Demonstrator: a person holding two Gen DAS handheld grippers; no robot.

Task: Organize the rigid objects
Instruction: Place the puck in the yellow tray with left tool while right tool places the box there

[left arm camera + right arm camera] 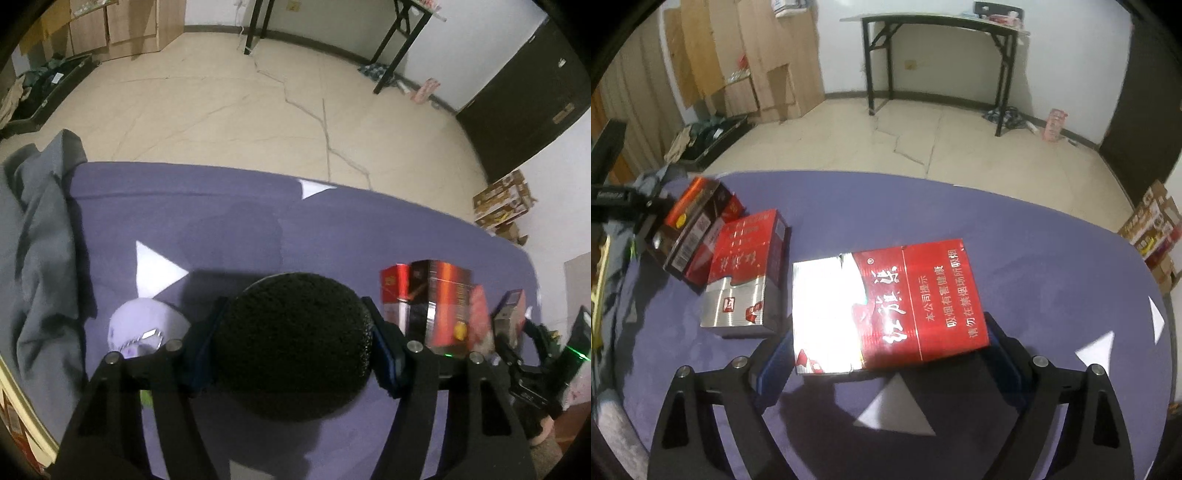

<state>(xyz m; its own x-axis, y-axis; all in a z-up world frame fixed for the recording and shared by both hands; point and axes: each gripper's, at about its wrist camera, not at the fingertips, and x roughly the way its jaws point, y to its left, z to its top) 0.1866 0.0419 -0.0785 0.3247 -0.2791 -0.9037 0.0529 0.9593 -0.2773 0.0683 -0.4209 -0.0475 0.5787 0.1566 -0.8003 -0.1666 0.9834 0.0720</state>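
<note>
left gripper [293, 350]: my fingers are pinching a black foam ball [293, 345], low over the purple cloth [221, 221] — just parking it there for now.

box cluster [701, 236]: dark and red packs, sitting left of my right-hand view, touching each other.

silver-red pack [744, 273]: lies flat just beside that cluster.

right gripper [886, 354]: fingers clamped on the big red cigarette pack [890, 306], held flat over the cloth, apart from the silver-red one.

how I'd do it: I'd keep the pack level, line its long edge up with the silver-red pack, set it down snug alongside — then let go without bumping the row.
</note>
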